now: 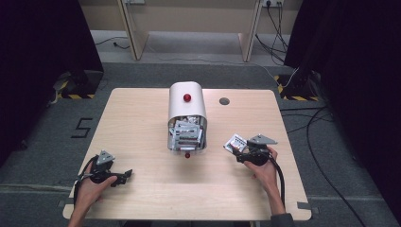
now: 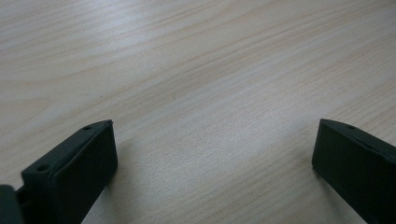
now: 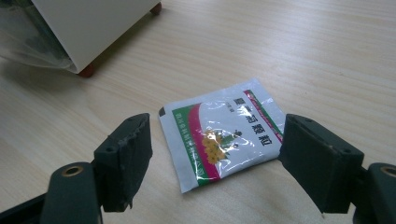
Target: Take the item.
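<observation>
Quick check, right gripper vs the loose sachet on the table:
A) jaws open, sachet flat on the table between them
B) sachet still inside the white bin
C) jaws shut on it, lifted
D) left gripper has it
A. In the right gripper view the right gripper has its jaws spread wide, and the sachet lies flat on the table between them, outside the white bin.

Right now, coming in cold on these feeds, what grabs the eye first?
The white round-topped container with a red knob lies mid-table, its open end stuffed with packets facing the person. Beside it, a white sachet with green and magenta print lies flat on the pale wooden table between the open jaws of the right tool. The left tool, also open, sits over bare wood.
</observation>
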`<state>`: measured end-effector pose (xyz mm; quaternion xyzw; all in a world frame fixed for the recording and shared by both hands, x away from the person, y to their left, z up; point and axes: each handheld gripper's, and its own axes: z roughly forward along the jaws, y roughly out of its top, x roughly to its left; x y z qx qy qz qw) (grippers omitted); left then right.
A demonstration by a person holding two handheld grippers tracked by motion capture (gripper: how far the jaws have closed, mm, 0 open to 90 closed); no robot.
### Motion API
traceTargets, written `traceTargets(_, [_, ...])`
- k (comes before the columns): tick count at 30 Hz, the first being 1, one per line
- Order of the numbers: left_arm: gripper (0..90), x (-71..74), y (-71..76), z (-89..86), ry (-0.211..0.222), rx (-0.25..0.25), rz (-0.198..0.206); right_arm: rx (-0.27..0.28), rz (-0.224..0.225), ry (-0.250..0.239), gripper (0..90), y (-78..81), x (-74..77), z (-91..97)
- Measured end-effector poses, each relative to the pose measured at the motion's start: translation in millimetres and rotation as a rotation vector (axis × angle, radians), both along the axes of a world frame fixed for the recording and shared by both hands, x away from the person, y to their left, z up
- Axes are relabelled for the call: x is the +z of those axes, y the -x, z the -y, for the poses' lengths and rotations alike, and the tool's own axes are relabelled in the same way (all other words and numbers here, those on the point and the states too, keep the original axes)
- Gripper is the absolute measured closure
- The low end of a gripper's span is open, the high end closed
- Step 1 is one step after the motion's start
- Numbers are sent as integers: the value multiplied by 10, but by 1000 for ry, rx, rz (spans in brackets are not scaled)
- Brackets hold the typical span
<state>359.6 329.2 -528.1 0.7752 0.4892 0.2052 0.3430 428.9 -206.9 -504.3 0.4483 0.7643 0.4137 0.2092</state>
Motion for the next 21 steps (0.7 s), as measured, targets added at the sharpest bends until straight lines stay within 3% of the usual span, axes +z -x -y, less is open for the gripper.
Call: traceTargets(21, [0,0,0,0,0,0,0,4,-26,12,168,132,138,-96])
